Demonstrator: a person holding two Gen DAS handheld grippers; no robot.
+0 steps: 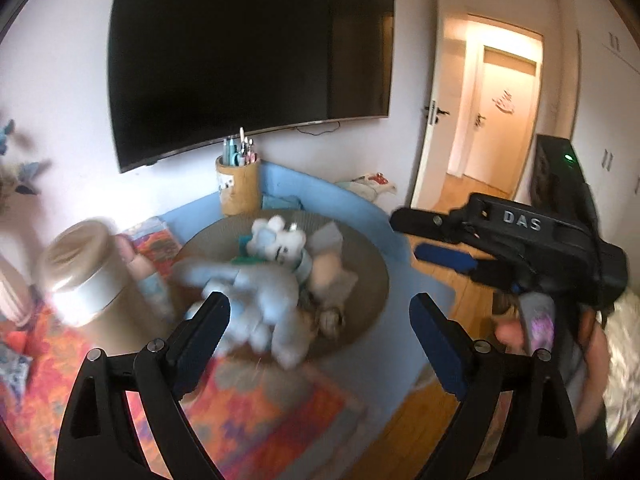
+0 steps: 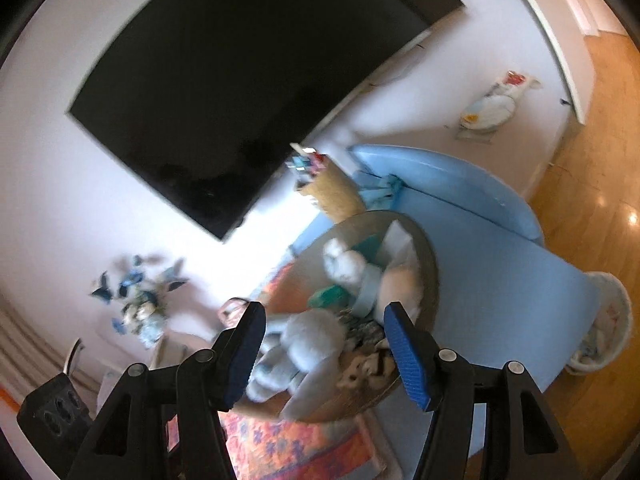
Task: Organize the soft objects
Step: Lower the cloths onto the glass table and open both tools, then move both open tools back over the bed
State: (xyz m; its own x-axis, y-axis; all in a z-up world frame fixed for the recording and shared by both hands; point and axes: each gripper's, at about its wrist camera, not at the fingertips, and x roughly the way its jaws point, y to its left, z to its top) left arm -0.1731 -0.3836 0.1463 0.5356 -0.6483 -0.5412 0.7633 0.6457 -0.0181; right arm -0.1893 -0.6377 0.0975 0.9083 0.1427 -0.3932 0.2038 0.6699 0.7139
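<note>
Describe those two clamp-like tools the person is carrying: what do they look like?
Each is a black plastic hand tool. The left gripper and right gripper both have two angular black fingers with silver pivot bolts and ribbed blue pads on the inner faces. The right one's body, seen from the left camera, bears raised letters "DAS" and a green light.

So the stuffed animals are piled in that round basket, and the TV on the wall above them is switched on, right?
Not quite. The stuffed animals are piled in the round basket, but the TV on the wall above them is off: its screen is plain black in the left wrist view, and in the right wrist view too.
</note>
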